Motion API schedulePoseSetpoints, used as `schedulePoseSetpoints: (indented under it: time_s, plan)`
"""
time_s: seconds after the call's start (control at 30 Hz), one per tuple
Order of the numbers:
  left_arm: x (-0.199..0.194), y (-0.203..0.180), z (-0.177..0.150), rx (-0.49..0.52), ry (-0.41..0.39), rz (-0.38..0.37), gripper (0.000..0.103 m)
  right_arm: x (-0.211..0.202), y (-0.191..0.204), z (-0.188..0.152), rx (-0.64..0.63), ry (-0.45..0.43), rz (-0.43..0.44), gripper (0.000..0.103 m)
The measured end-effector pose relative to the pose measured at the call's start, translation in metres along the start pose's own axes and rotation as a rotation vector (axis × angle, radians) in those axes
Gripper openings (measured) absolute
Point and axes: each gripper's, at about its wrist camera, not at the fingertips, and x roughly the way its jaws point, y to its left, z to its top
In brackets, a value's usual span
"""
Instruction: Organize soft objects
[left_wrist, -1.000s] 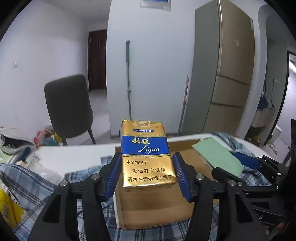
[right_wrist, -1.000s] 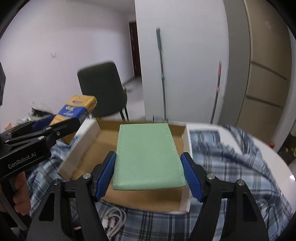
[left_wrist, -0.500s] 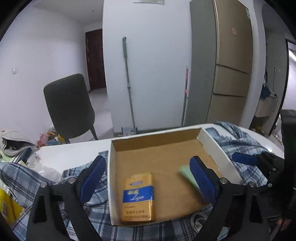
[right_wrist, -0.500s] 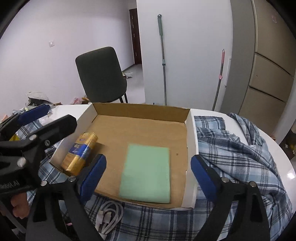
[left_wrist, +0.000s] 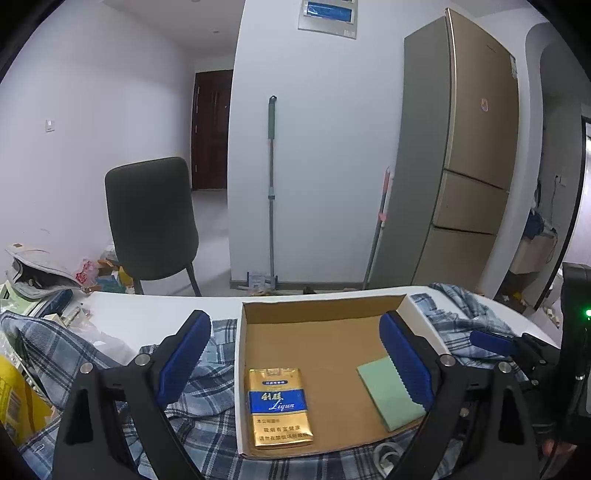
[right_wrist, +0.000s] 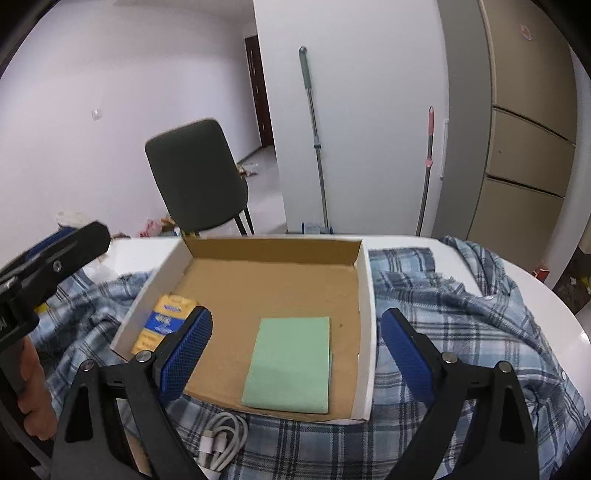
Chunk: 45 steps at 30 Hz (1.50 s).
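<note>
**Both items set in the box; a clean withdrawal is called for**

The left gripper (left_wrist: 295, 360) is spread wide and holds nothing; the cigarette pack (left_wrist: 279, 408) lies flat in the cardboard box (left_wrist: 317, 308), at its near left. Further right, the green pad (right_wrist: 290, 365) lies flat beside the right wall, the right gripper (right_wrist: 295, 356) likewise apart and empty. Both are best lifted straight back, so that the box walls and the plaid shirt (right_wrist: 461, 310) are not snagged.

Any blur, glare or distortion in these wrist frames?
Left wrist: sharp; fisheye bows the fridge, corners vignetted, dim bluish light. Right wrist: box and green pad sharp, chair edges and left gripper slightly smeared; small glare on the table.
</note>
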Motion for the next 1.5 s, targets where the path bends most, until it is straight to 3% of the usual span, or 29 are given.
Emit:
schedulePoseSetpoints:
  time_s: [0.17,0.4,0.57,0.67,0.73,0.93,1.13,1.27,1.5]
  plan:
    - [-0.038,-0.008,0.016,-0.001,-0.089,0.011,0.094,-0.050,-0.001,0.020,0.021,-0.105,0.014,0.092]
    - [-0.139,-0.035,0.048,0.056,-0.283,0.002,0.094,-0.157,0.005,0.039,0.024,-0.329,-0.008,0.093]
    - [-0.205,-0.048,0.056,0.084,-0.402,-0.006,0.094,-0.232,0.014,0.027,0.015,-0.532,-0.049,0.099]
    - [-0.233,-0.052,0.052,0.100,-0.451,-0.011,0.095,-0.261,0.022,0.016,-0.002,-0.605,-0.077,0.103]
    - [-0.251,-0.054,0.046,0.107,-0.485,-0.008,0.103,-0.273,0.024,0.005,-0.005,-0.640,-0.098,0.103]
    - [-0.283,-0.051,0.015,0.116,-0.539,0.010,0.103,-0.272,0.023,-0.032,-0.013,-0.615,-0.132,0.103]
    - [-0.278,-0.040,-0.029,0.107,-0.462,0.009,0.103,-0.243,0.011,-0.081,0.012,-0.530,-0.146,0.103]
    - [-0.262,-0.019,-0.059,0.037,-0.422,0.005,0.103,-0.221,0.003,-0.106,0.001,-0.485,-0.148,0.103]
    - [-0.225,-0.006,-0.097,0.014,-0.349,0.025,0.103,-0.194,-0.007,-0.123,0.010,-0.403,-0.148,0.103]
